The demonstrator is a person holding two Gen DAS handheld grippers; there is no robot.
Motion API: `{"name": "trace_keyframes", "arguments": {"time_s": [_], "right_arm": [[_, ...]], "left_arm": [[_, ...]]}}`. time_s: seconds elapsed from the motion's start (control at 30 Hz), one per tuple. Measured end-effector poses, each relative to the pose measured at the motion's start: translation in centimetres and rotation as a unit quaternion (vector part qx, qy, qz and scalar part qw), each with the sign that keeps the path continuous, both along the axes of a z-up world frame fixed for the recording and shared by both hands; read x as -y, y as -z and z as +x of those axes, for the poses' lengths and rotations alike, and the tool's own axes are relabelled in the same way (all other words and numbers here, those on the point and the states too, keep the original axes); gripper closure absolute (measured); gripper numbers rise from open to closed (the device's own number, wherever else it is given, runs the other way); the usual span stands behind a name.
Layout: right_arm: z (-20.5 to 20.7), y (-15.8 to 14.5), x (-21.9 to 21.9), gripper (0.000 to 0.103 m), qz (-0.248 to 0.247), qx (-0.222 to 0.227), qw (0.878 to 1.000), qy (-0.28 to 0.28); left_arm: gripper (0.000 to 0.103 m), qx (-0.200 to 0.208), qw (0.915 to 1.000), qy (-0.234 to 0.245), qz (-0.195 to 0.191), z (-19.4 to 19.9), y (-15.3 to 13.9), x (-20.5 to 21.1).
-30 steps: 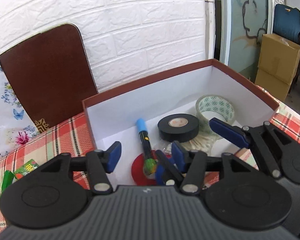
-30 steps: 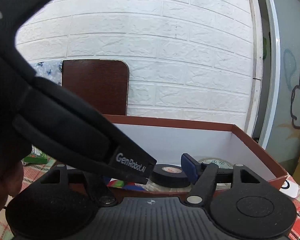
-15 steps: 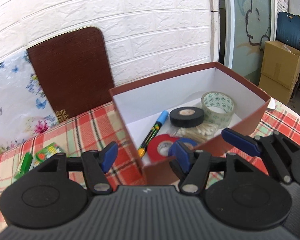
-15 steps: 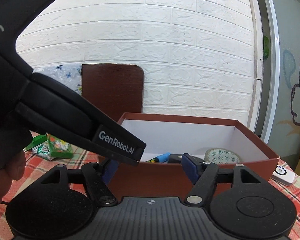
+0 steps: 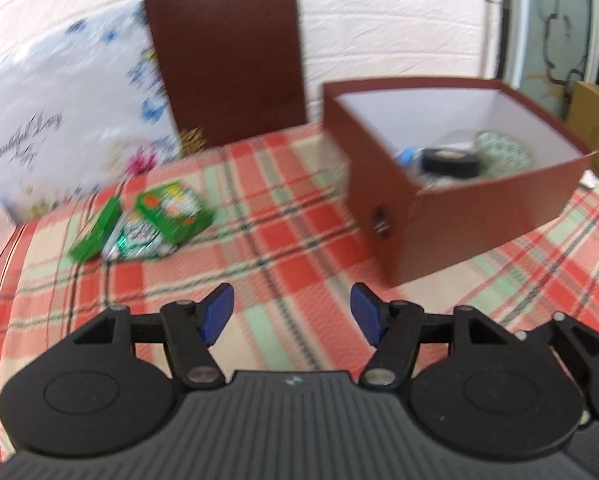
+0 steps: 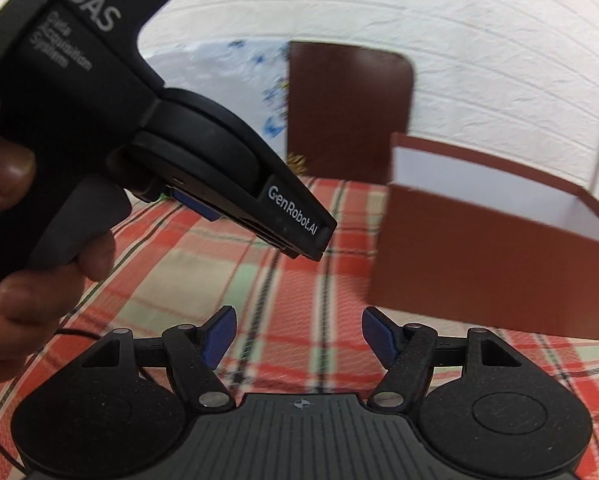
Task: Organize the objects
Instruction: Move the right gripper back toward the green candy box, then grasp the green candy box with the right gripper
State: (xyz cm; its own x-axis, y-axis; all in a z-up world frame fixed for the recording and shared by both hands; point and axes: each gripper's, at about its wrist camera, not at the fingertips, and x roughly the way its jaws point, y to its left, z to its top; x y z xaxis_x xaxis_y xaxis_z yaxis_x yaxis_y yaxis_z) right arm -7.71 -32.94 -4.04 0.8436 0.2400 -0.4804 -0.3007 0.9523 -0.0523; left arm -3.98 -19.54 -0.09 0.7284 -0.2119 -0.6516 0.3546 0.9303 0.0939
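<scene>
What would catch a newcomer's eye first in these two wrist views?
The open brown box on the right of the checked tablecloth, with a black tape roll and patterned clear tape inside. Green packets lie far left. Both the left gripper and the right gripper stand open, empty.
</scene>
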Motion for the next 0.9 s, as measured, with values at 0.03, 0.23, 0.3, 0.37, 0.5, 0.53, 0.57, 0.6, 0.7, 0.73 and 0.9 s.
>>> {"name": "trace_keyframes", "arguments": {"time_s": [0.03, 0.23, 0.3, 0.37, 0.5, 0.53, 0.57, 0.6, 0.7, 0.73, 0.9], "right_arm": [[0.2, 0.2, -0.5, 0.035, 0.000, -0.009, 1.000, -0.008], [2.4, 1.4, -3.7, 0.036, -0.010, -0.055, 0.997, -0.048], [3.8, 1.6, -4.8, 0.036, -0.013, -0.059, 0.996, -0.058], [5.8, 1.6, -5.9, 0.036, -0.015, -0.055, 0.996, -0.065], [11.1, 0.9, -7.4, 0.034, 0.015, -0.033, 0.997, -0.064], [12.4, 0.6, -7.6, 0.032, 0.029, -0.029, 0.997, -0.061], [14.2, 0.4, -7.6, 0.029, 0.039, -0.030, 0.997, -0.054], [15.8, 0.0, -7.7, 0.027, 0.052, -0.033, 0.997, -0.049], [20.2, -0.4, -8.1, 0.023, 0.095, -0.057, 0.993, -0.048], [21.1, -0.5, -8.2, 0.020, 0.103, -0.063, 0.992, -0.047], [24.5, 0.5, -8.2, 0.023, 0.141, -0.115, 0.982, -0.058]], "left_arm": [[0.036, -0.002, 1.0000, -0.008, 0.002, 0.2, 0.4, -0.7], [0.036, -0.011, 0.9963, -0.085, 0.004, 2.6, 3.1, -7.3], [0.036, -0.011, 0.9918, -0.127, -0.001, 4.2, 4.1, -10.4], [0.032, -0.006, 0.9851, -0.172, -0.004, 5.3, 5.4, -13.4], [0.013, 0.043, 0.9761, -0.194, -0.089, 5.1, 7.1, -18.5], [0.013, 0.048, 0.9747, -0.195, -0.098, 5.0, 7.0, -18.8], [0.013, 0.051, 0.9755, -0.195, -0.088, 5.1, 7.1, -18.4], [0.013, 0.057, 0.9768, -0.193, -0.073, 5.2, 7.2, -17.9], [0.013, 0.061, 0.9782, -0.186, -0.068, 5.2, 7.3, -17.5], [0.013, 0.061, 0.9777, -0.187, -0.074, 5.0, 7.3, -17.6], [0.013, 0.061, 0.9770, -0.188, -0.080, 4.9, 7.5, -17.8]]}}
